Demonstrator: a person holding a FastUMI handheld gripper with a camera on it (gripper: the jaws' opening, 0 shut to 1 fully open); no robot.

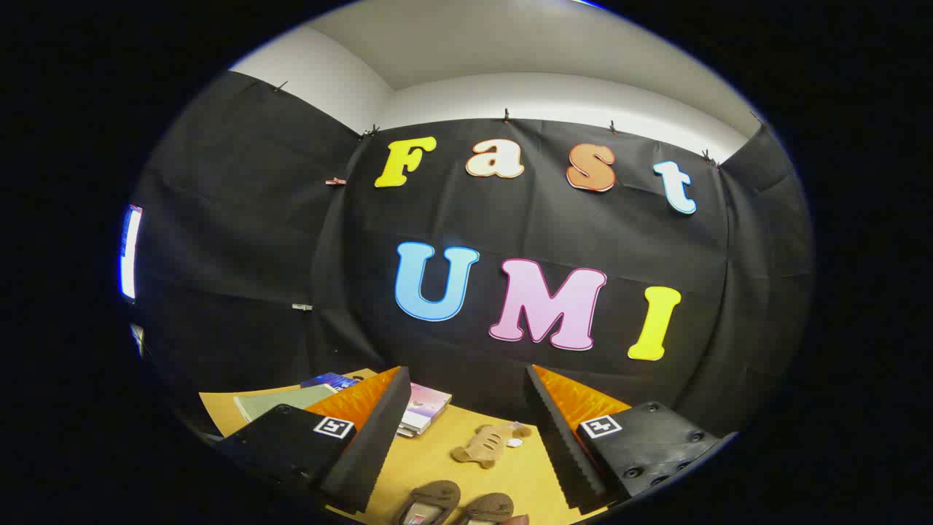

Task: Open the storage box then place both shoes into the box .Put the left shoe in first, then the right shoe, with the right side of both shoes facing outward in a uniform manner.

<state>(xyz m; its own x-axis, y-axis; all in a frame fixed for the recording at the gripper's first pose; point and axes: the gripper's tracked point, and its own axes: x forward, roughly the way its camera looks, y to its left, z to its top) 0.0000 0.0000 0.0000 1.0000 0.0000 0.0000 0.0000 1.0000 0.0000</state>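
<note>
My gripper (pixel 466 379) is held high above the table, tilted up toward the booth wall, its fingers (pixel 379 430) spread wide with nothing between them. Far below, between the fingers, two brown slip-on shoes (pixel 455 504) lie side by side on the yellow tabletop (pixel 437 456), toes pointing away from me. Only their front halves show.
A tan plush toy (pixel 487 443) lies on the table beyond the shoes. A stack of books (pixel 423 408) sits by the left finger, and a green book (pixel 280 399) and a blue one (pixel 329 380) lie further left. The black cloth wall stands behind the table.
</note>
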